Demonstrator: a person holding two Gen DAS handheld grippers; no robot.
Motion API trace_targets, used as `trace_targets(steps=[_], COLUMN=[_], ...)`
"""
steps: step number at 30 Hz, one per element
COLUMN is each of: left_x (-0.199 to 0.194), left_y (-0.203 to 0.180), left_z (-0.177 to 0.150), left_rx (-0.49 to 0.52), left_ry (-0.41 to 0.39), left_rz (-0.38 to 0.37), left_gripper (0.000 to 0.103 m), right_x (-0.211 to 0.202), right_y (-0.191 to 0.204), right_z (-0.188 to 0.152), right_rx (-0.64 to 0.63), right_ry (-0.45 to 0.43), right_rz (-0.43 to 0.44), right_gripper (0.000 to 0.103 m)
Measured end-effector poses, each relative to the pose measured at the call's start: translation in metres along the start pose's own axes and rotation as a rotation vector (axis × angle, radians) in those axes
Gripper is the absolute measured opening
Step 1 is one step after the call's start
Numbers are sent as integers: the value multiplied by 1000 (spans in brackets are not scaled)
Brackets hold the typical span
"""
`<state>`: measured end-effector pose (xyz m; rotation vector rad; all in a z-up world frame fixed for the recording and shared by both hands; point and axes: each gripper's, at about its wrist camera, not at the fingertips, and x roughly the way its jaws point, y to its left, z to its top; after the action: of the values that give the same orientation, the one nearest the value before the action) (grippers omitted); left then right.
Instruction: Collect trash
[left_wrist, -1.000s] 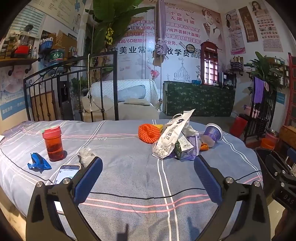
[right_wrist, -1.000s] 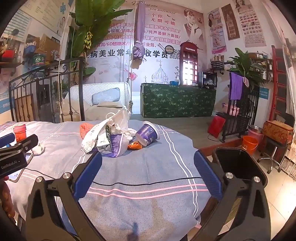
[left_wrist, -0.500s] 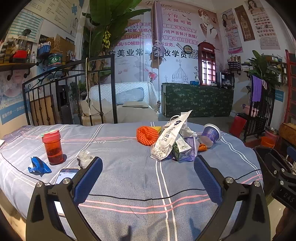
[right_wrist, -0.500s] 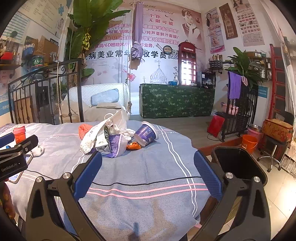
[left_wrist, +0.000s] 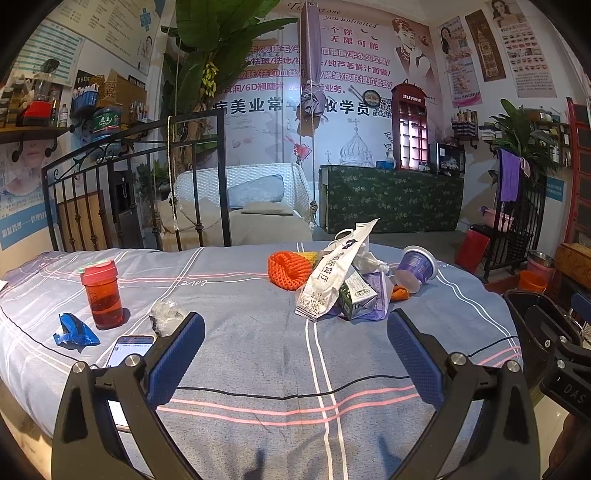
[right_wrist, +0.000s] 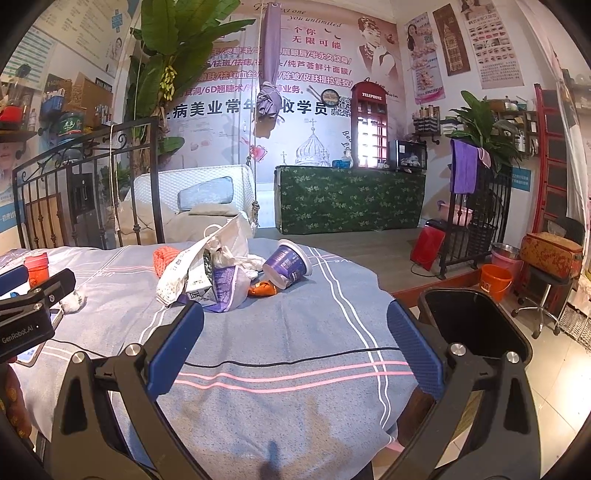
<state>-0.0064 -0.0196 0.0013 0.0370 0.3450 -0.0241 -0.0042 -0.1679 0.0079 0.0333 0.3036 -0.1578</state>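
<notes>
A heap of trash lies on the grey striped bedspread (left_wrist: 240, 295): a white paper bag (left_wrist: 327, 275), a milk carton (left_wrist: 356, 297), a purple wrapper (right_wrist: 225, 284), a purple cup (left_wrist: 415, 267) on its side and an orange wrapper (right_wrist: 262, 289). A crumpled clear wrapper (left_wrist: 164, 314) and a blue wrapper (left_wrist: 74, 330) lie at the left. My left gripper (left_wrist: 295, 354) is open and empty, short of the heap. My right gripper (right_wrist: 295, 350) is open and empty, over the bed's right part. A black bin (right_wrist: 476, 328) stands beside the bed at the right.
A red bottle (left_wrist: 103, 293), a phone (left_wrist: 129, 349) and an orange knitted piece (left_wrist: 290, 269) lie on the bed. A black cable (left_wrist: 295, 393) crosses the bedspread. A black iron bed rail (left_wrist: 147, 177) stands behind. The left gripper's body (right_wrist: 33, 317) shows at the right view's left edge.
Both grippers have backed away and risen slightly, so the bed and trash sit a little lower and farther. Nothing on the bed has moved. Both stay open.
</notes>
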Motion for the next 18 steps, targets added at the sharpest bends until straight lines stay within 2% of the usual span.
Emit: trace_targets(steps=[18], left_x=[-1], left_y=[-4], left_z=[0], left_rx=[1], left_ry=[-2], left_rz=[-10], left_gripper=[98], right_x=[-4], right_y=[-5], right_z=[0], right_rx=[9], right_ry=[0], right_rz=[-13], right_gripper=[98])
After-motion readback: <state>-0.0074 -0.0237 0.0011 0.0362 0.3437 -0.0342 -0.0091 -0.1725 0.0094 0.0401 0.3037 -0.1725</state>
